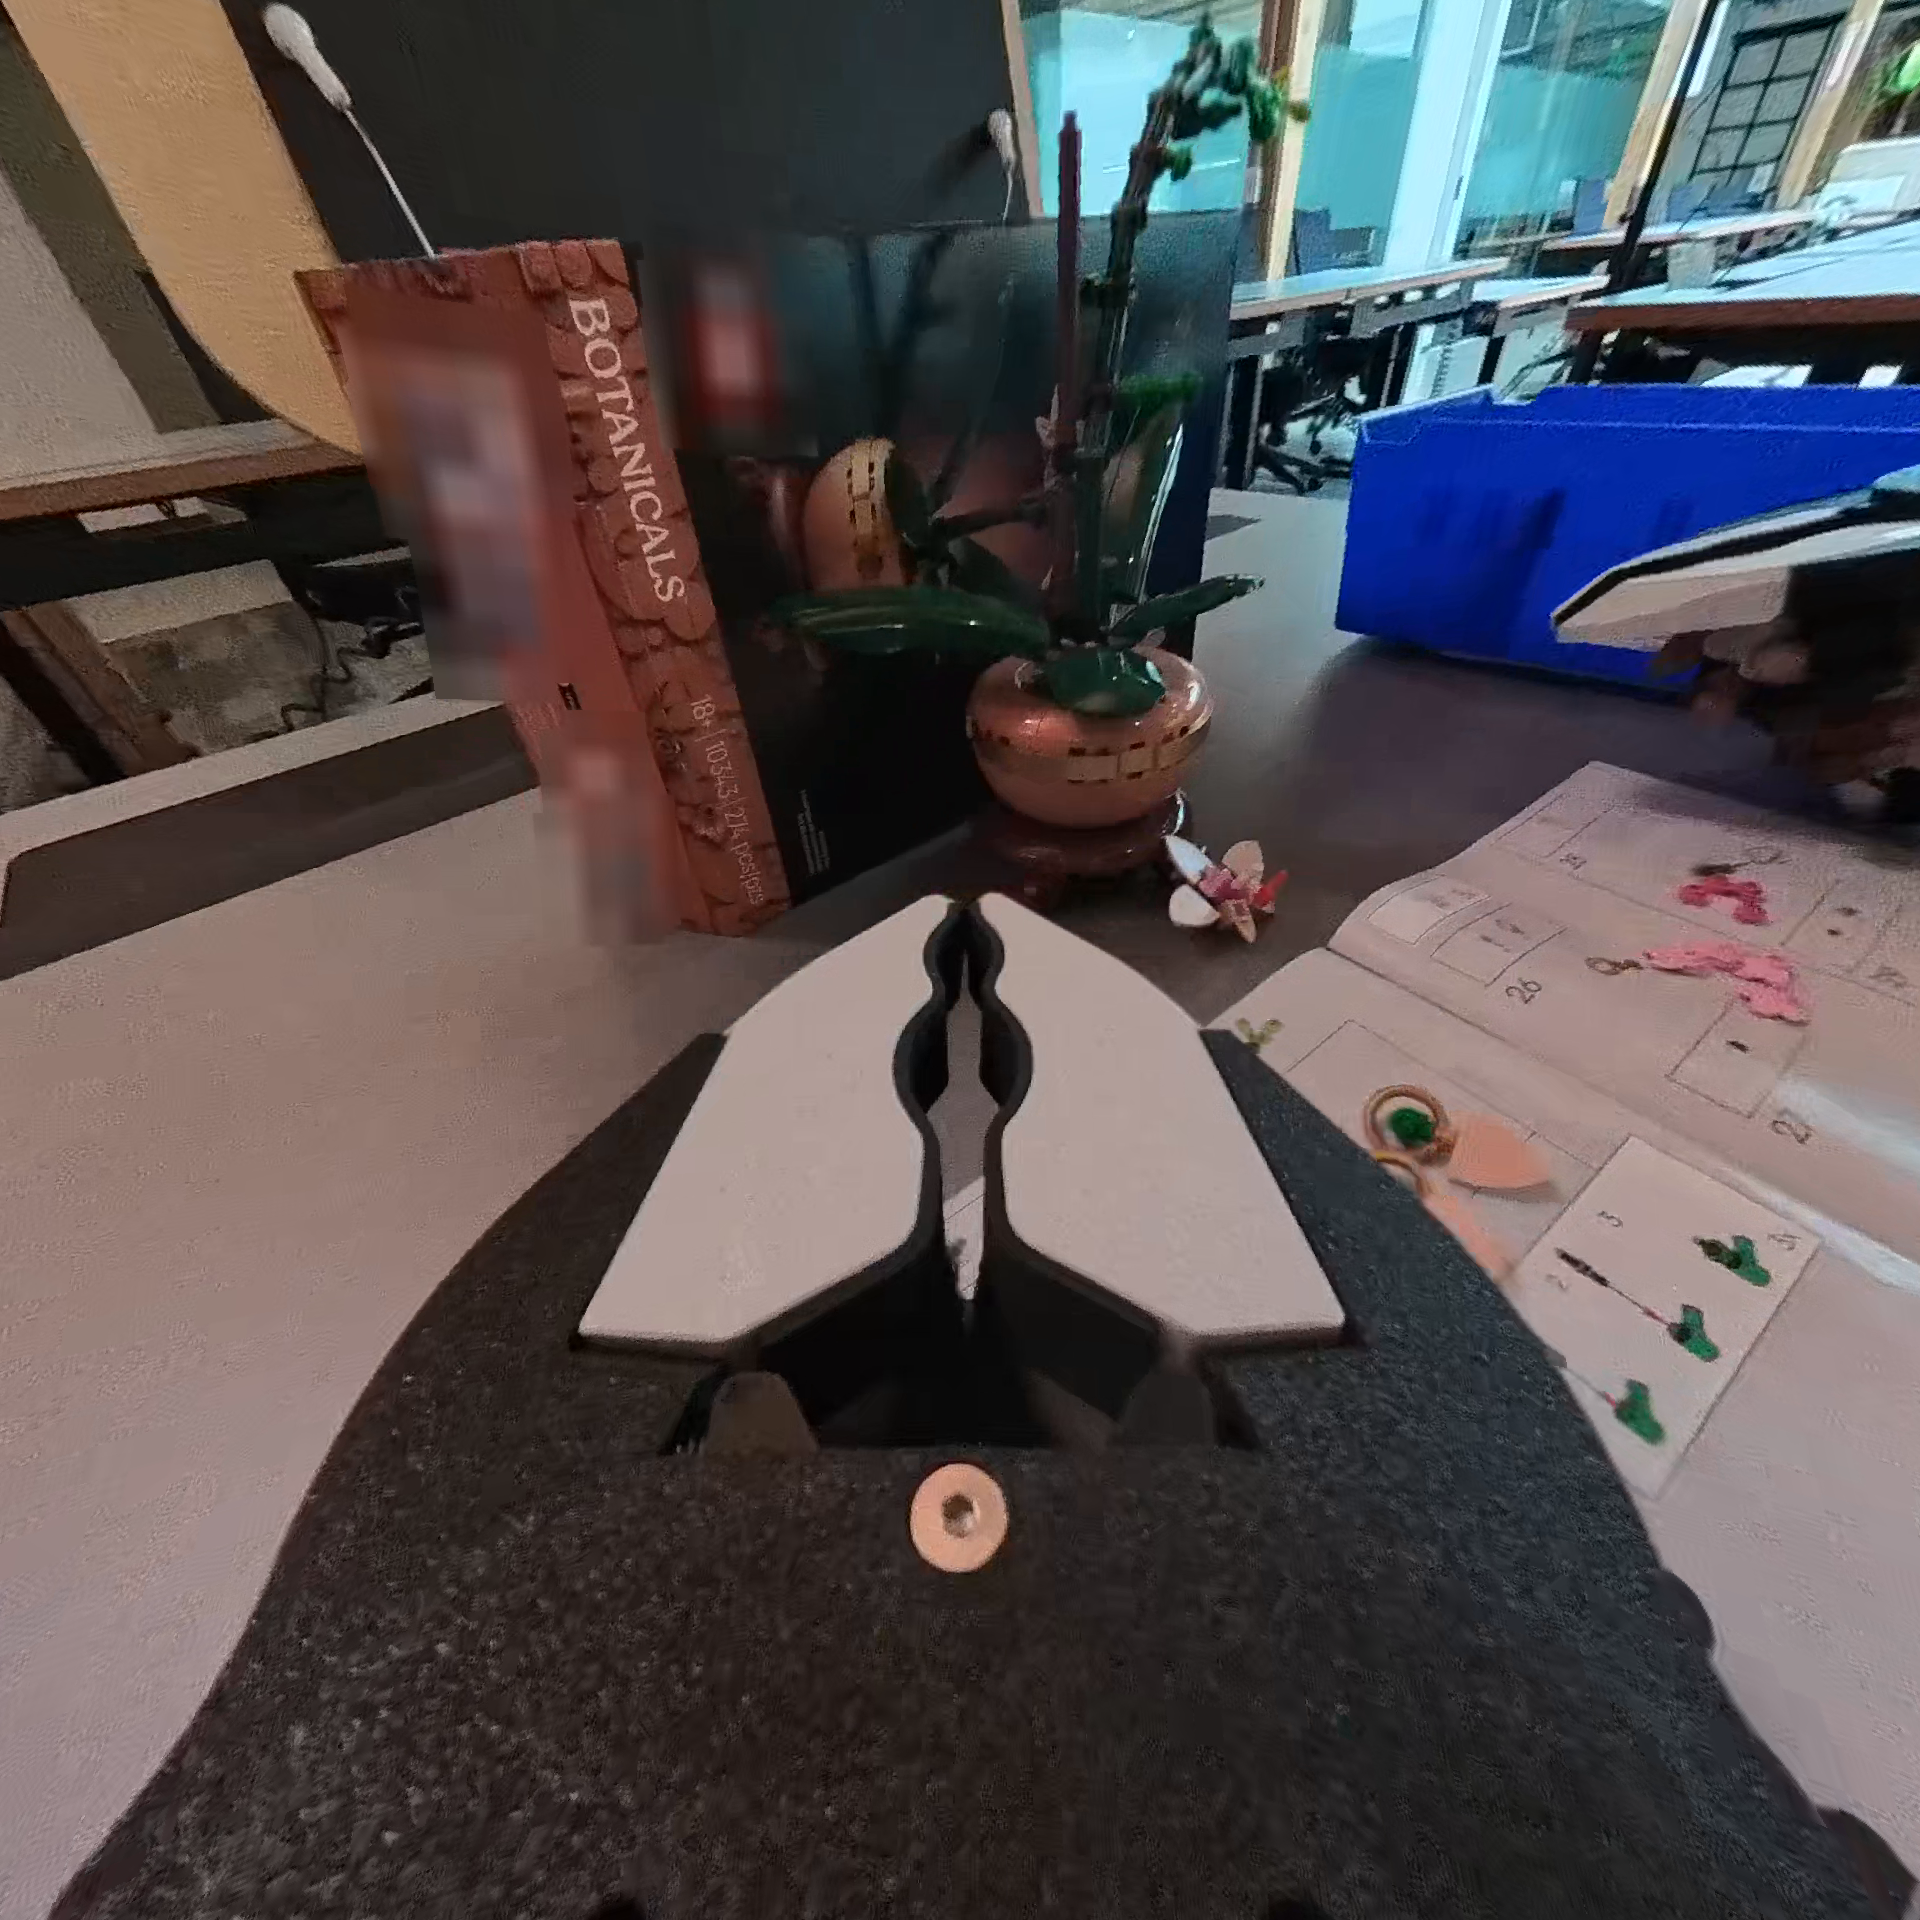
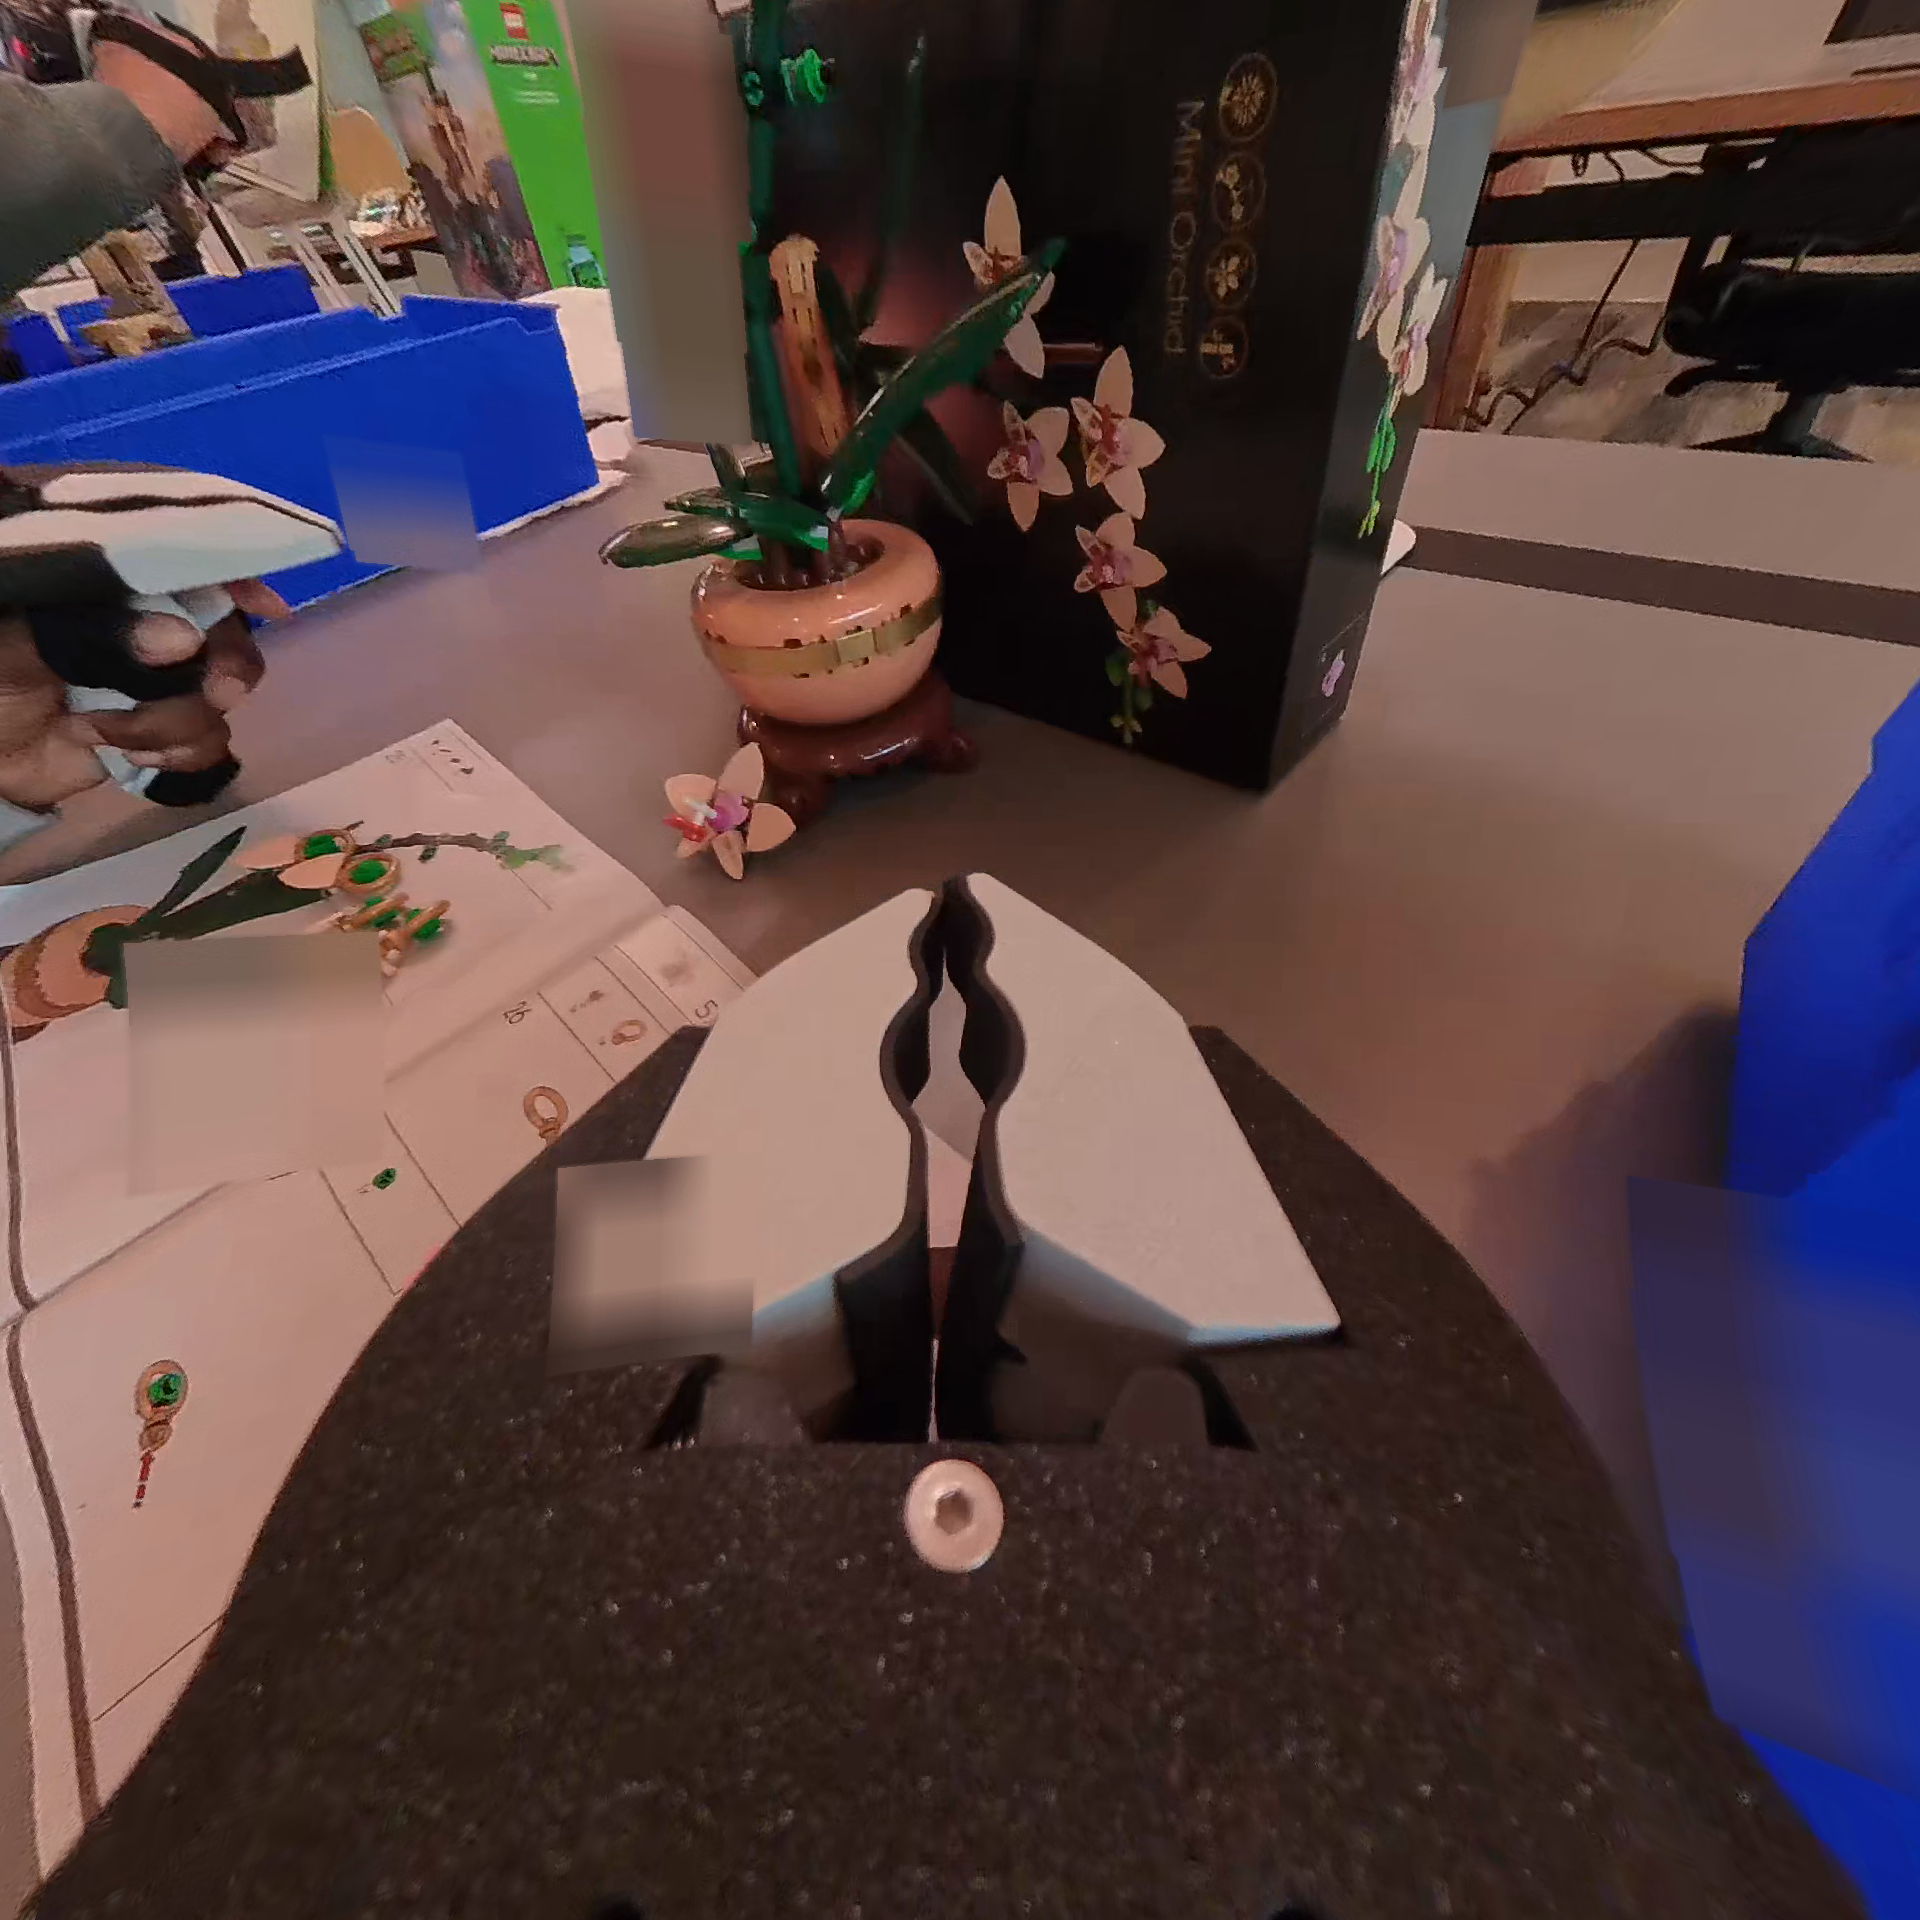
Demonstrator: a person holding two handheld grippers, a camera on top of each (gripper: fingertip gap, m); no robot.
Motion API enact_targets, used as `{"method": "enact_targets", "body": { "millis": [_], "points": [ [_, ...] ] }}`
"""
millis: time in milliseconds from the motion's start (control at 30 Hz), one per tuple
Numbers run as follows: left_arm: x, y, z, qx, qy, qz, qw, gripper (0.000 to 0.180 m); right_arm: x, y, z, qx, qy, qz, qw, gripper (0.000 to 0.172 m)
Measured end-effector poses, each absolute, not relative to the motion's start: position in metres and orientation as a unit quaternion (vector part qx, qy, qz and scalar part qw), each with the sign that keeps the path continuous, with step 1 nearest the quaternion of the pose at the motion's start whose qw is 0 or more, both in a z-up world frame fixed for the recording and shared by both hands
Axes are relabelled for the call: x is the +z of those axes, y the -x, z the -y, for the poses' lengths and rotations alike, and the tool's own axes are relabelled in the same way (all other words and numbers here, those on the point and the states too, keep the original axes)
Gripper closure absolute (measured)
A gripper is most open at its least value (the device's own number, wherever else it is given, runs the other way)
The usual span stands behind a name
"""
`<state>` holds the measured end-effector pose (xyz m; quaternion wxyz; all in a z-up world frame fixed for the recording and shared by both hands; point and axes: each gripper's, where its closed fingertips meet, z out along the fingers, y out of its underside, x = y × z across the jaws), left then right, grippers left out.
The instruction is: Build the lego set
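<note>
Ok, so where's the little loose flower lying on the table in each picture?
Left wrist view: the loose flower lies right of centre, just right of the pot's brown stand, beyond the shut fingertips.
Right wrist view: the flower lies left of centre, at the stand's left foot, beyond the fingertips.
Shared landmark: the pot with the green plant, standing in front of the dark box.

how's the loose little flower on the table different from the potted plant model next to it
The loose flower lies tipped on the table; the potted plant stands upright on a dark brown stand. The flower is far smaller and low, while the plant's green stem rises well above the pot. The flower shows cream petals around a pink and red centre; the plant shows only green leaves and no blooms. Both look built from toy bricks, and the flower sits close to the stand.
</note>
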<state>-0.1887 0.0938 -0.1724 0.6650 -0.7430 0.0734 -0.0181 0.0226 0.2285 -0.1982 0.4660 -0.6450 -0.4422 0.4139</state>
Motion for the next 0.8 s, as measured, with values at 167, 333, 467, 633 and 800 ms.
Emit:
{"method": "enact_targets", "body": {
  "millis": [167, 333, 467, 633, 800],
  "points": [
    [-0.182, 0.196, -0.095, -0.015, 0.76, -0.059, 0.647, 0.18, -0.197, -0.024, -0.23, 0.415, 0.645, 0.437, 0.47, 0.172],
    [-0.189, 0.199, -0.094, -0.037, 0.771, -0.055, 0.634, 0.179, -0.2, -0.02, -0.225, 0.399, 0.641, 0.459, 0.469, 0.172],
    [-0.189, 0.202, -0.094, -0.028, 0.774, -0.052, 0.631, 0.178, -0.2, -0.021, -0.227, 0.401, 0.644, 0.452, 0.469, 0.172],
    [-0.19, 0.202, -0.094, -0.023, 0.773, -0.061, 0.631, 0.159, -0.202, -0.021, -0.228, 0.399, 0.649, 0.452, 0.465, 0.172],
    [-0.199, 0.187, -0.078, -0.087, 0.808, -0.123, 0.57, 0.127, -0.203, -0.02, -0.227, 0.394, 0.65, 0.455, 0.463, 0.172]
  ]
}}
